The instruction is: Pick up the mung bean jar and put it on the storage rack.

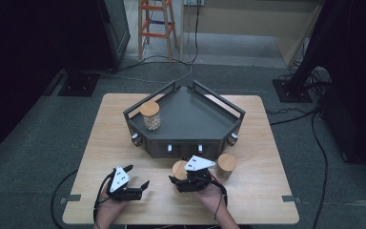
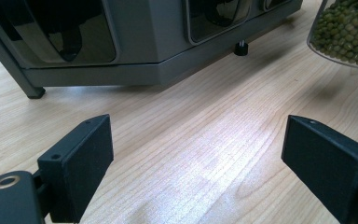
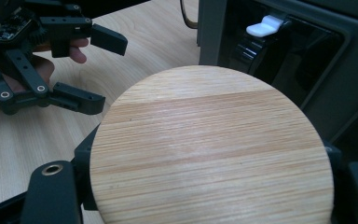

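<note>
My right gripper (image 1: 178, 175) is shut on a jar with a round wooden lid (image 1: 179, 168), just in front of the dark grey rack (image 1: 186, 143). In the right gripper view the lid (image 3: 214, 126) sits between the jaws of the right gripper (image 3: 207, 161). The left gripper view shows the same jar's glass body, full of green beans (image 2: 349, 28), held slightly above the table. My left gripper (image 1: 138, 175) stands open over bare wood to the jar's left, with nothing between its fingers (image 2: 198, 140). It also appears open in the right gripper view (image 3: 109, 72).
A second wooden-lidded jar (image 1: 227, 164) stands on the table right of the held one. A third jar with pale contents (image 1: 150, 116) stands on the rack's left side. White latches (image 3: 265, 24) line the rack's front. A ladder (image 1: 157, 26) stands beyond the table.
</note>
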Motion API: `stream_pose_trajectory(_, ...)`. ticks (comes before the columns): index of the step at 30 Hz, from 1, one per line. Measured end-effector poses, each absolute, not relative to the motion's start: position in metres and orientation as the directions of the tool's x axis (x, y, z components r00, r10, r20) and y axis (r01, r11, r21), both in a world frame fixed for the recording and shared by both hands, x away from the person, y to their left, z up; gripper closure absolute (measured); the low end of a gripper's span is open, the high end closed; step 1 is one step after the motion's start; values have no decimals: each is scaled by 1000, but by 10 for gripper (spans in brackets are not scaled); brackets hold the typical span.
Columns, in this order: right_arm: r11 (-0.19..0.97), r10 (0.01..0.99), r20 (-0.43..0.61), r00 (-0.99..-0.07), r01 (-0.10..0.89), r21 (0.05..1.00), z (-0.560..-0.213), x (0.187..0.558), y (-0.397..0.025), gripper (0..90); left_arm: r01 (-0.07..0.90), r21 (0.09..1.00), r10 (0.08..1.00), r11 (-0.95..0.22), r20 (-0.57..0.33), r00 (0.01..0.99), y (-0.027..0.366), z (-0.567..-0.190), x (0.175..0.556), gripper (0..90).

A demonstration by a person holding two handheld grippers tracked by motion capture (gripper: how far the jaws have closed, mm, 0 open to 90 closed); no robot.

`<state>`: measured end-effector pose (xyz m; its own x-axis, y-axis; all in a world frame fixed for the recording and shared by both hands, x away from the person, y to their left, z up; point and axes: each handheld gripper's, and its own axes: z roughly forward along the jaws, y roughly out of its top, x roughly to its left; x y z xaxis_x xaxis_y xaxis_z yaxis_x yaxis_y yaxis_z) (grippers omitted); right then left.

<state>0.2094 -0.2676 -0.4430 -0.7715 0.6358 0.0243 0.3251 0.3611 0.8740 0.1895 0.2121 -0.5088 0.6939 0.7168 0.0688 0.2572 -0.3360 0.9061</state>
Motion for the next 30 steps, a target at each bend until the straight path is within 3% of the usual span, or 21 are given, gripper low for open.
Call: stream_pose_trajectory(30,336,674,37,-738,351,874,-415,221,-274,252,275,897,724,-345,68,686,210,-509,192,89)
